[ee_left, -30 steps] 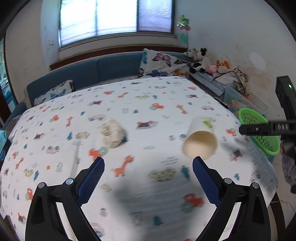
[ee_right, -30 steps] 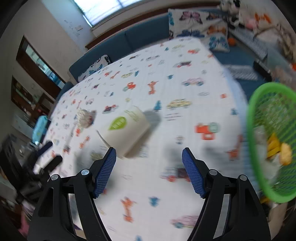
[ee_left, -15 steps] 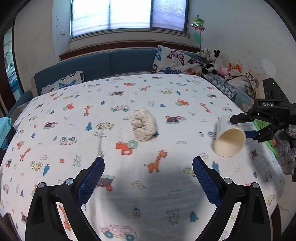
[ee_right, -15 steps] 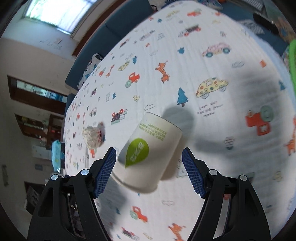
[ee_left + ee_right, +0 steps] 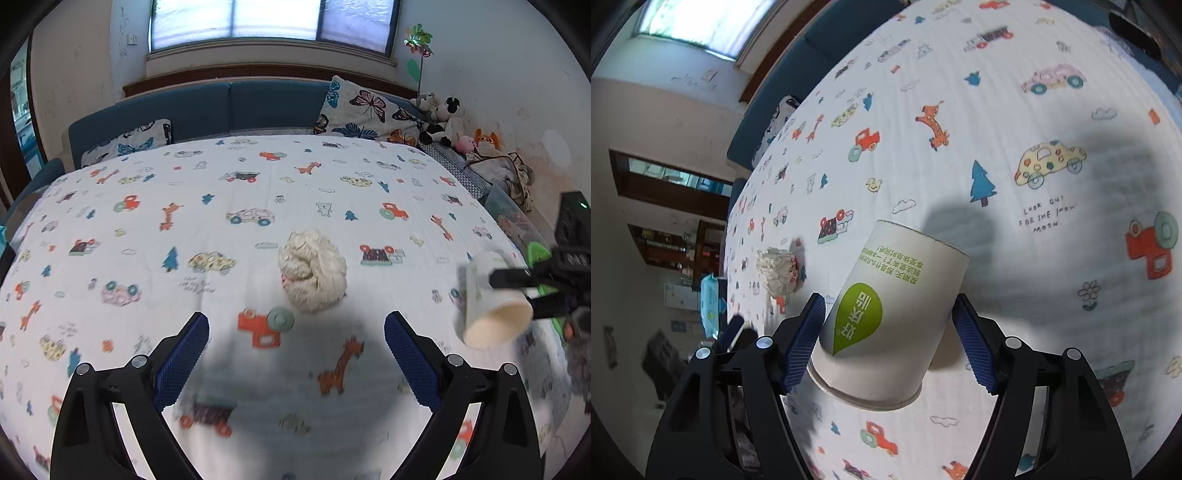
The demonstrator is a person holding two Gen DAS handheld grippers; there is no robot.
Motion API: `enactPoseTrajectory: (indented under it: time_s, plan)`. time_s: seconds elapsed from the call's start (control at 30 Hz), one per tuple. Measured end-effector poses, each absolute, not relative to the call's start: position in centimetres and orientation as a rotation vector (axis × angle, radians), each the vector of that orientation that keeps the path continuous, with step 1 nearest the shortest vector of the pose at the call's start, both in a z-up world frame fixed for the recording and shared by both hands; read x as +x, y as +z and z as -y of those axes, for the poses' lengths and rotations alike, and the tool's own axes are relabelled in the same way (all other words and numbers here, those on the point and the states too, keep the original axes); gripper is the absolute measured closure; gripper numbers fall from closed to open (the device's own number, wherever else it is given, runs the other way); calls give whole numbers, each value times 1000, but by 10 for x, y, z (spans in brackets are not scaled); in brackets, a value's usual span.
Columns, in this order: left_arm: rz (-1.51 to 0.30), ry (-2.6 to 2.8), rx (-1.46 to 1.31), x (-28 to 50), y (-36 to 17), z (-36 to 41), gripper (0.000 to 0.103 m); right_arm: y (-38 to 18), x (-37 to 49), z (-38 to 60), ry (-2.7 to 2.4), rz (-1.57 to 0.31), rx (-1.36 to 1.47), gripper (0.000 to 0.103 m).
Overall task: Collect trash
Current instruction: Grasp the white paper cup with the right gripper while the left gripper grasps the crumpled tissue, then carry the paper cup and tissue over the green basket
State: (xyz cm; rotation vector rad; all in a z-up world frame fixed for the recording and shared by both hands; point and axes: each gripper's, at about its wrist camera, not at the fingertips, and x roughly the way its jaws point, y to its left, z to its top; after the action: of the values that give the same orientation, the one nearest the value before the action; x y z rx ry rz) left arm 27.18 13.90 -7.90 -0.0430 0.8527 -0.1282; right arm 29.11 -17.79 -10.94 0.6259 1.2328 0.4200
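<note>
Printed bedsheet [image 5: 155, 266] mostly bare, paper cup [image 5: 886, 314] between closing right tongs [image 5: 888, 334] (near edge)

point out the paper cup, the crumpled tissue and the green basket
paper cup [image 5: 886, 314], right wrist view, on its side wall by the green logo
crumpled tissue [image 5: 314, 273], left wrist view, on the middle of the wad
green basket [image 5: 537, 253], left wrist view, on the visible rim

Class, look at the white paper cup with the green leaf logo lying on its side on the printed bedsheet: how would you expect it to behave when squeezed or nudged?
The white paper cup lies on its side, so a nudge would probably roll it in a curve. Its thin wall and open, apparently empty mouth suggest it is light and may crumple under a hard squeeze. The right gripper is closing around it, so gentle pressure seems wise.
</note>
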Motion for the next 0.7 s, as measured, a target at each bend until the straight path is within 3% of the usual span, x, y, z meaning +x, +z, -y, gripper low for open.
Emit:
enactPoseTrajectory:
  time_s: [0.37,0.53,0.6,0.7]
  plan:
    - [-910,-101,-73,322,-99,-129,23,-96,273,177,463,-1172,521,36]
    - [-926,-117,-95,330,-107,-129,41,-88,267,176,478,-1150,497,36]
    - [-929,-128,-101,331,-110,-128,54,-84,263,177,481,-1136,480,36]
    - [-924,-144,-104,328,-110,-126,60,-79,257,177,477,-1116,443,36]
